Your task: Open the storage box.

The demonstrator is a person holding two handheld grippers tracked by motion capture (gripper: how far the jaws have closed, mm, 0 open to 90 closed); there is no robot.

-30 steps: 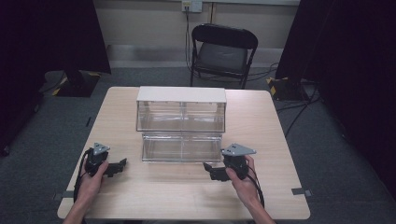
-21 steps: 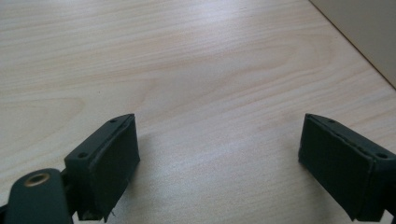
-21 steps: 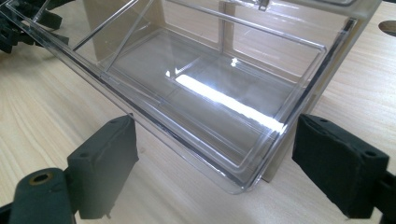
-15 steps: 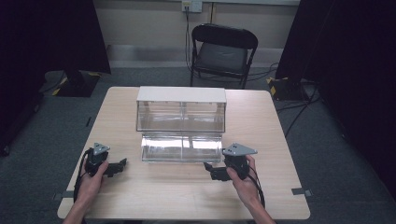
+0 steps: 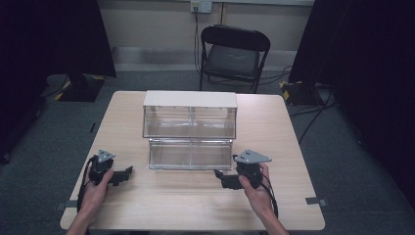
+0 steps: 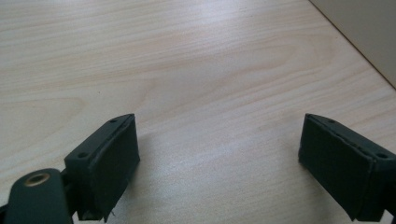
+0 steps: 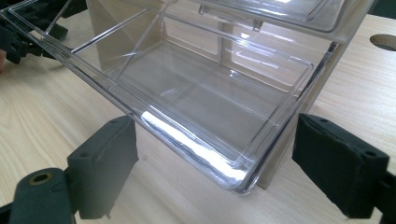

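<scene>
Fingers of the right gripper are seen spread wide apart in the right gripper view, with nothing held between them. The front corner of a clear plastic drawer is framed in the gap just beyond the pads, without contact being visible. The drawer is pulled out of its cabinet and is seen to be empty, divided by a low clear partition. In the high view the right gripper is held in the person's right hand just in front of the drawer, near its right front corner.

Fingers of the left gripper are likewise found wide apart and empty, set close above bare wood of the tabletop. In the high view the left gripper is held in the left hand to the left of the drawer, near it but apart from it.

The drawer is noted as the lower one of a small cabinet with a pale top and clear fronts, standing at the middle of the tabletop. The upper drawer is seen pushed in.

Beyond the far edge a black folding chair is recorded on grey floor, with dark curtains at both sides.
</scene>
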